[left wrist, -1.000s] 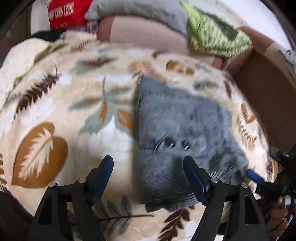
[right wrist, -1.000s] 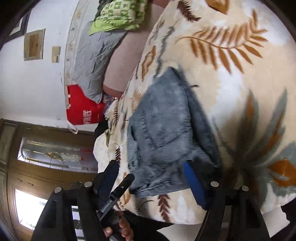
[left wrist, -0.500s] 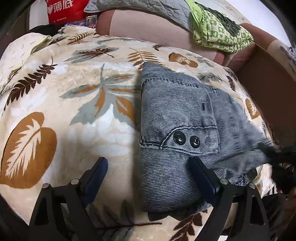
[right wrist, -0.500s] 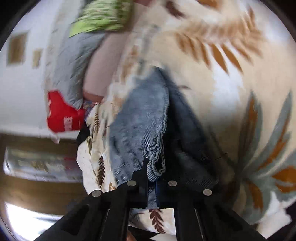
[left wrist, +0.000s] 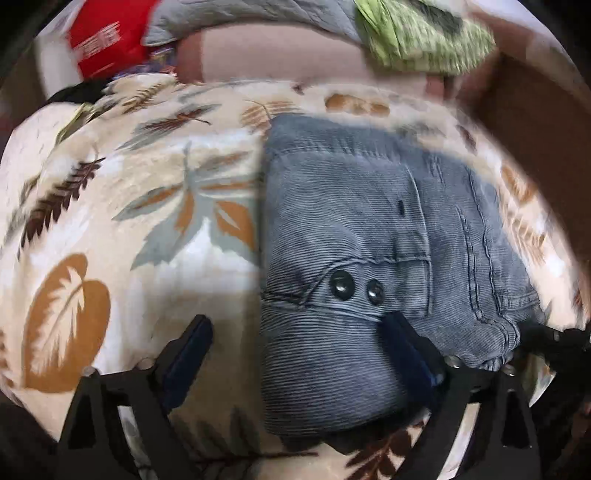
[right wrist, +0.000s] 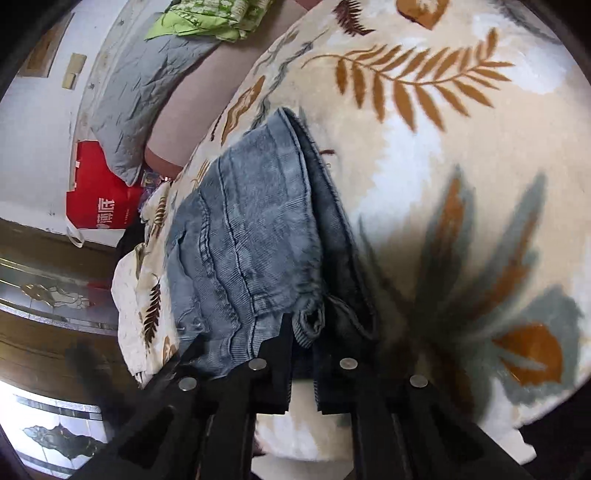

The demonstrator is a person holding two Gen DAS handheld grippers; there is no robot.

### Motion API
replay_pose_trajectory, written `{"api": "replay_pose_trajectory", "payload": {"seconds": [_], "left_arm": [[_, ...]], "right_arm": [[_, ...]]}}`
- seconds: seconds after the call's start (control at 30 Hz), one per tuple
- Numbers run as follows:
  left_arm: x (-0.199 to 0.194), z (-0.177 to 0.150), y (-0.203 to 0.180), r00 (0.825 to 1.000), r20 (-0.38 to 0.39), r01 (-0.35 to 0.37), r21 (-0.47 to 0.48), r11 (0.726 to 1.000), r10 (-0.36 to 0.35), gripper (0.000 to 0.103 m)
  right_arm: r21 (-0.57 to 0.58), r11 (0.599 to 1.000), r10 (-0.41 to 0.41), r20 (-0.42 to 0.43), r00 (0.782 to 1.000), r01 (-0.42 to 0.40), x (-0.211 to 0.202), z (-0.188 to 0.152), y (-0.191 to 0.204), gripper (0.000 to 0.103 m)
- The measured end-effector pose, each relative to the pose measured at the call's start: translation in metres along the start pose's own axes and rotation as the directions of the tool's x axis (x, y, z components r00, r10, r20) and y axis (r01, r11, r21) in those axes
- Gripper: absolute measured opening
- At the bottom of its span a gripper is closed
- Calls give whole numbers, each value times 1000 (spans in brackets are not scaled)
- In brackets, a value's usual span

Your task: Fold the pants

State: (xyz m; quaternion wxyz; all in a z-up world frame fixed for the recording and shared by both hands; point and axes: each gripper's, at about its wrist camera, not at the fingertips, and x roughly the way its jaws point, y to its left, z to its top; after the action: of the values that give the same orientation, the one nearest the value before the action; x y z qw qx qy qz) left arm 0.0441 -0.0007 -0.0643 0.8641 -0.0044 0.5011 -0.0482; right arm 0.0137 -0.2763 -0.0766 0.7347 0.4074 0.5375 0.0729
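Currently the folded blue-grey corduroy pants (left wrist: 354,266) lie on the leaf-print fleece blanket (left wrist: 110,229), two dark snap buttons (left wrist: 356,288) facing up near the waistband.

My left gripper (left wrist: 299,343) stands wide apart, and its jaws have just been opening further. The left blue pad (left wrist: 188,350) rests over bare blanket beside the pants' left edge; the right pad (left wrist: 406,347) sits on top of the cloth just below the snaps. The folded end of the pants lies between the two pads, but they do not press on it.

My right gripper (right wrist: 303,332) is clamped tight on a rolled hem edge of the pants (right wrist: 255,236) at the near corner of the bundle; the cloth bunches out just above the black fingertips. From that side, the layers stack with a darker fold (right wrist: 332,206) to the right.

Beyond the blanket: a grey quilted pillow (right wrist: 140,96), a green patterned cloth (right wrist: 207,18), a red bag (right wrist: 96,195).
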Motion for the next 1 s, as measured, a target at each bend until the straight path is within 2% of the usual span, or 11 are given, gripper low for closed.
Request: {"api": "replay_pose_trajectory", "payload": {"seconds": [0.17, 0.3, 0.4, 0.47, 0.53, 0.63, 0.7, 0.77, 0.83, 0.9, 1.0], "left_arm": [[-1, 2, 2, 1000, 4, 2, 7, 1000, -2, 96], [0, 3, 4, 1000, 2, 15, 1, 1000, -15, 96], [-7, 6, 5, 999, -11, 48, -32, 998, -48, 95], [-26, 12, 8, 997, 29, 77, -54, 996, -75, 94], [-43, 18, 7, 991, 123, 63, -45, 997, -57, 94], [-11, 15, -9, 999, 5, -34, 84, 996, 34, 94], [1, 4, -2, 1000, 14, -15, 46, 999, 14, 97], [3, 6, 6, 1000, -11, 24, 2, 1000, -24, 98], [3, 6, 4, 1000, -4, 24, 39, 999, -24, 98], [4, 3, 5, 999, 7, 31, 26, 999, -31, 98], [7, 4, 8, 999, 12, 50, 12, 999, -50, 98]], "right_arm": [[-58, 998, 41, 110, 993, -34, -55, 2, 25, 18], [-165, 977, 157, 111, 981, -138, -43, 14, 66, 77], [-127, 990, 59, -2, 998, -59, 18, 13, 50, 69], [-93, 996, 17, 18, 1000, -15, 33, 2, 20, 32], [-74, 997, 28, -11, 1000, -29, 23, 2, 15, 27], [-90, 996, -27, -44, 999, 23, 13, 14, 29, 29], [-158, 987, -21, 10, 1000, 23, -5, 24, 55, 29], [-231, 972, 47, 26, 999, -39, -8, 44, 86, 42], [-275, 959, 77, 32, 997, -65, -1, 64, 102, 74], [-263, 961, 91, -11, 996, -91, 32, 90, 113, 74], [-211, 973, -121, -124, 985, 93, 106, 120, 77, 73]]}}
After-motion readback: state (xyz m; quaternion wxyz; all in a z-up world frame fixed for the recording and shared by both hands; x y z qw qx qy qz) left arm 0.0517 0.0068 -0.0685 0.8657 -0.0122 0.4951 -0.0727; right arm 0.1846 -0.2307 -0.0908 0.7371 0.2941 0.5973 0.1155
